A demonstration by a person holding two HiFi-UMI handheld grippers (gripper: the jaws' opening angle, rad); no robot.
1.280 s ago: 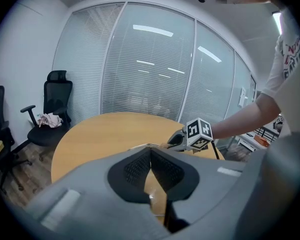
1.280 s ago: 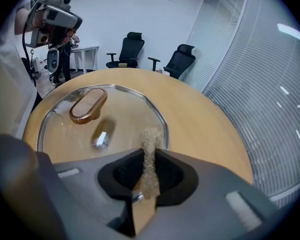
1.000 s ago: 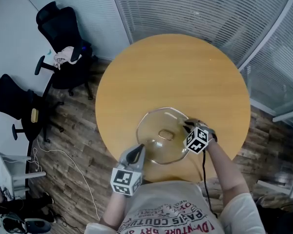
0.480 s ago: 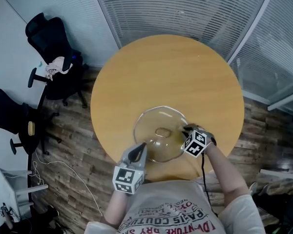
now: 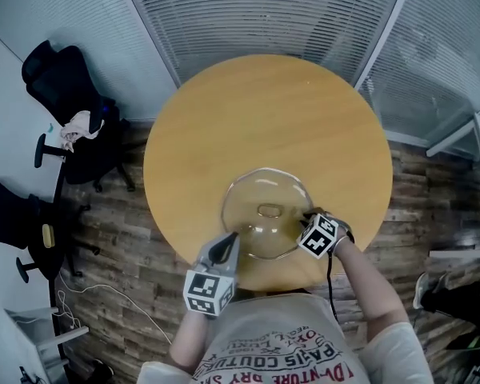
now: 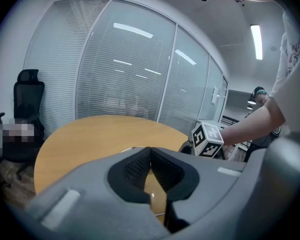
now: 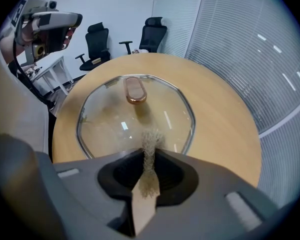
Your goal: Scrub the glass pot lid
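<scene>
The right gripper (image 7: 150,153) is clamped shut on a scrub pad (image 7: 150,140): the two dark, ribbed jaw pads press on it from either side. The pad is thin and stands on edge. It is tan and smooth on its lower part and coarse, speckled and fibrous at its frayed tip. That tip pokes out past the jaws and meets the glass pot lid (image 7: 107,115) on the near slope of its dome, between the handle (image 7: 133,90) and the rim nearest this gripper.

The lid is clear glass, shallow and domed, with window light glinting off it. It is bound by a thin bright metal rim that looks faintly many-sided rather than truly round. Its handle is a small oblong loop, coppery brown, at the top of the dome.

The lid lies dome up on a round table (image 5: 264,106) of pale, smooth wood grain. Far more bare tabletop shows beyond the lid than on the person's side of it.

The left gripper (image 5: 229,242) has its jaws drawn together, the mesh-textured pads meeting in a line with nothing seen between them. Its tip is at the lid's near-left rim, across the lid from the right gripper. I cannot tell whether it touches the rim
</scene>
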